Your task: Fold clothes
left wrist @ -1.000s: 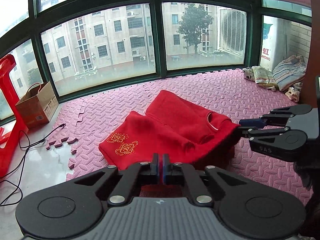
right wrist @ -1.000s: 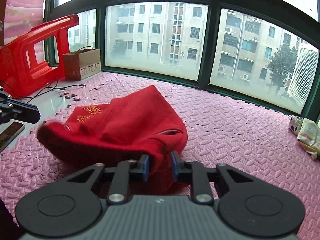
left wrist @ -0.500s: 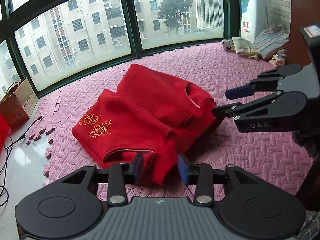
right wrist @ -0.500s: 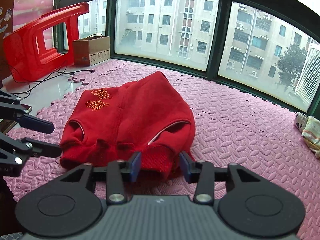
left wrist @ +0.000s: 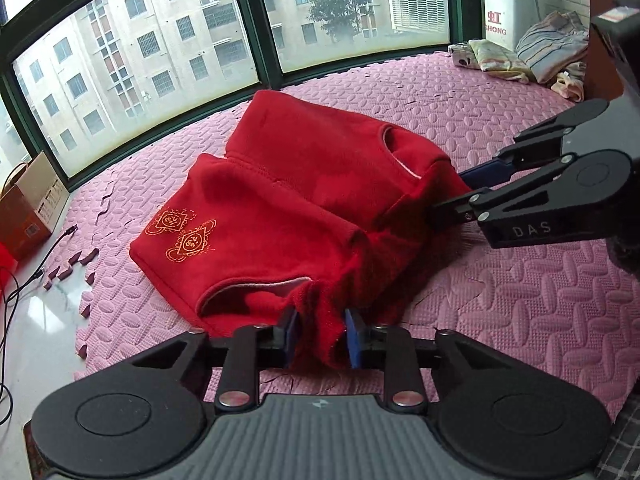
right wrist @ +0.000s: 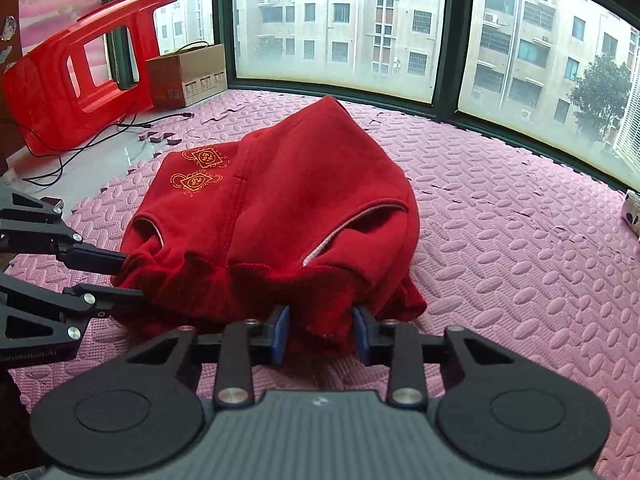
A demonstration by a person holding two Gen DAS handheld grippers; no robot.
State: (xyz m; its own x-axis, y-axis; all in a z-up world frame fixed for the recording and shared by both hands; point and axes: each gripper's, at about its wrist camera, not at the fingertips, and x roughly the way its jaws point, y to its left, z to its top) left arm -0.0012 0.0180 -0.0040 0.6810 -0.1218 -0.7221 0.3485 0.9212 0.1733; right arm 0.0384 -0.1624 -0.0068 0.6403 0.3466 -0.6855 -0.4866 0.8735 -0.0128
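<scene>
Sweater [left wrist: 304, 208] hem lies between the spread fingers of both left gripper [left wrist: 320, 338] and right gripper [right wrist: 320, 334].

The right hand-held gripper [left wrist: 452, 196] reads "DAS"; the white appliance [left wrist: 506, 4] by the window shows red "HONG".

Red sweater [left wrist: 304, 216] lies seemingly folded, hem bunched.

You are working on a pink foam mat [right wrist: 500, 248] laid over pale glossy floor [left wrist: 32, 320]. Dark-framed windows [right wrist: 332, 28] curve around you, giving flat daylight and apartment blocks outside. A red stool [right wrist: 76, 80] lies tipped beside a cardboard box [right wrist: 188, 74]; cables [right wrist: 80, 152] trail nearby.
</scene>
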